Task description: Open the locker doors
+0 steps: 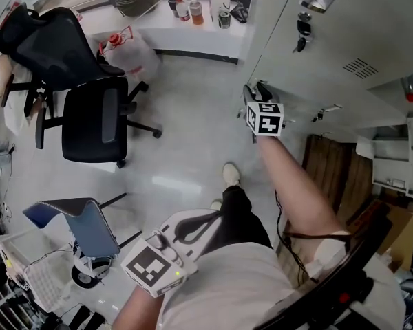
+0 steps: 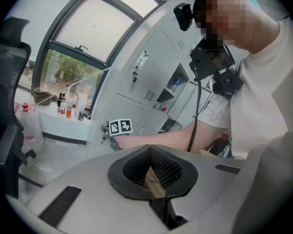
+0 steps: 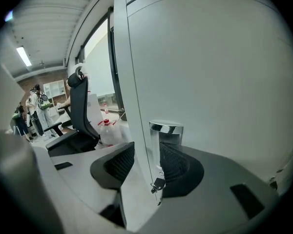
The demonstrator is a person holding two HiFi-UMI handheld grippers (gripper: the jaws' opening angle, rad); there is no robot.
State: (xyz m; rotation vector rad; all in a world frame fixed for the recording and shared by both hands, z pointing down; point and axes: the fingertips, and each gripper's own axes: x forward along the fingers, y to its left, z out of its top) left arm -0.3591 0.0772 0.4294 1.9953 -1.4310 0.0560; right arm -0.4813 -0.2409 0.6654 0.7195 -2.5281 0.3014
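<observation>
Closest in, the left tool [image 1: 196, 227] sat down by the person's waist with its jaws together and nothing in them, pointed roughly toward the lockers. Further out, at the end of a stretched-out bare arm, the right tool [image 3: 154, 167] was up against the grey locker door [image 3: 210, 82]. Its jaws stood well apart, with the door's front edge running right between them. The chrome handle [image 3: 166, 130] was in that gap too, just beside the right-hand pad, but nothing looked squeezed. A small key [image 3: 157, 184] dangled from the door edge, low down in the gap. I honestly couldn't tell if the door was cracked open or not.

Past that, on the shiny floor [image 1: 186, 150], there was a black chair [image 1: 96, 122] with another one behind it. Way at the back, the white desk [image 1: 162, 36] under the window had a few bottles [image 1: 196, 11] lined up on it.
</observation>
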